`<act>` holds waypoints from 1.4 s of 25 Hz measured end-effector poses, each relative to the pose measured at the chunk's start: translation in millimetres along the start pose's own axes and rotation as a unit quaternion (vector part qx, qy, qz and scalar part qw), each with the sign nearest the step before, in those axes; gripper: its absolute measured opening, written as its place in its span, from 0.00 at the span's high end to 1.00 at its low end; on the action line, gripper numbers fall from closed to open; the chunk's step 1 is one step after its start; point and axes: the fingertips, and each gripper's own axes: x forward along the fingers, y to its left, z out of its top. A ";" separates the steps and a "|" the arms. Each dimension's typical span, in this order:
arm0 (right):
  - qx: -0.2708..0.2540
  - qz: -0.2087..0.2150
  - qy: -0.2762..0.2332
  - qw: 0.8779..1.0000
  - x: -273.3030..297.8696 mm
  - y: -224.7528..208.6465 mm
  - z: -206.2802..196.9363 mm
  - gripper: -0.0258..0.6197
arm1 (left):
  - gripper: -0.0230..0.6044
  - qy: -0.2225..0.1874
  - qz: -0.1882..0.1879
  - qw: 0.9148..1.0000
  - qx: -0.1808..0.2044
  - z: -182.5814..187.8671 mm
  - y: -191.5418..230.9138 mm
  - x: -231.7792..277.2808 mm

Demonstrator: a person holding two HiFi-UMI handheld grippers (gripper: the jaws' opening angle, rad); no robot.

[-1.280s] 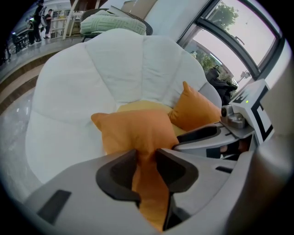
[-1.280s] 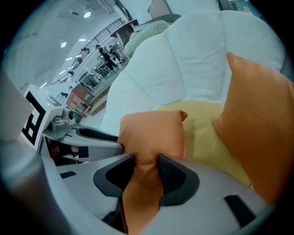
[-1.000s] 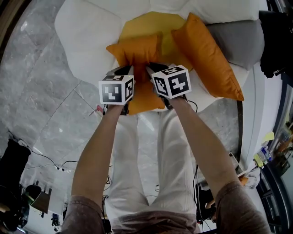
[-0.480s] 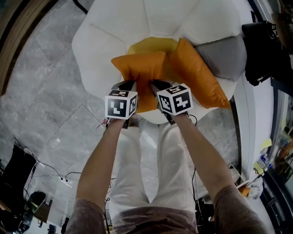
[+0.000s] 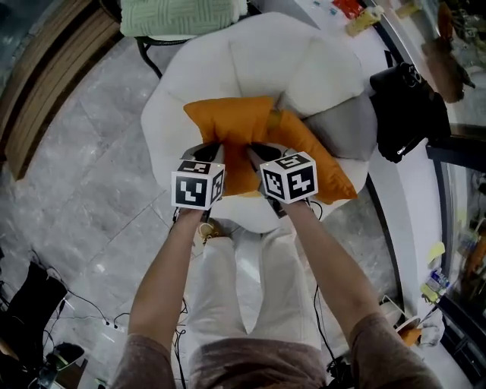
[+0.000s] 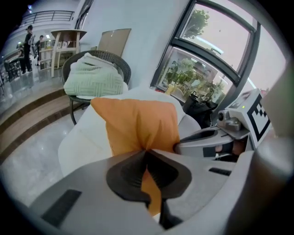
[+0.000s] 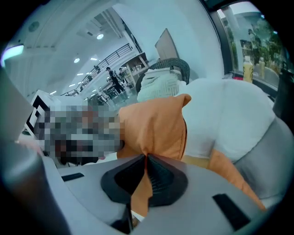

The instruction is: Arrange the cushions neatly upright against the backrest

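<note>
Head view: looks steeply down on a white armchair (image 5: 190, 91) with a lobed backrest (image 5: 266, 53) at the upper centre of the frame. Finds the left gripper (image 5: 209, 150) and the right gripper (image 5: 260, 152) side by side at the centre, each biting the near edge of the same orange cushion (image 5: 228, 121). Shows that cushion raised over the seat, far edge toward the backrest. Shows a second orange cushion (image 5: 323, 167) slanting toward the lower right just beyond the right gripper, a sliver of yellow cushion (image 5: 275, 119) between the two, and a grey cushion (image 5: 353, 125) on the right side of the seat. Takes in a black bag (image 5: 406, 106) near the right edge and a green blanket (image 5: 182, 15) at the top.

Left gripper view: has the left gripper (image 6: 146, 153) pressed together on a fold of the orange cushion (image 6: 138, 124), with creases fanning up from the pinch and a strip of cloth trailing down between the pads. Catches the tip of the right gripper at centre right, touching the same cushion's edge. Shows the green blanket heaped on a wicker chair (image 6: 117, 64) at the upper left.

Right gripper view: catches the right gripper (image 7: 146, 158) closing, squeezed onto a fold of the orange cushion (image 7: 156, 128), cloth pinched thin between the pads. Places the white backrest (image 7: 225, 114) just behind the cushion, the second orange cushion (image 7: 229, 176) at the lower right and the grey cushion (image 7: 275, 147) at the right edge.
</note>
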 end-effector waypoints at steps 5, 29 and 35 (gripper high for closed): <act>-0.023 -0.014 -0.033 0.999 -3.5 -2.1 29.3 0.91 | 0.94 -0.037 0.007 0.999 0.015 29.3 4.6 -5.0; -0.088 -0.066 -0.093 0.990 119.5 -73.7 64.2 0.90 | 0.92 -0.103 0.056 0.992 0.041 53.1 100.6 104.9; -0.099 -0.076 -0.098 0.987 106.0 -77.0 70.0 0.87 | 0.89 -0.098 0.078 0.991 0.049 54.7 98.2 98.0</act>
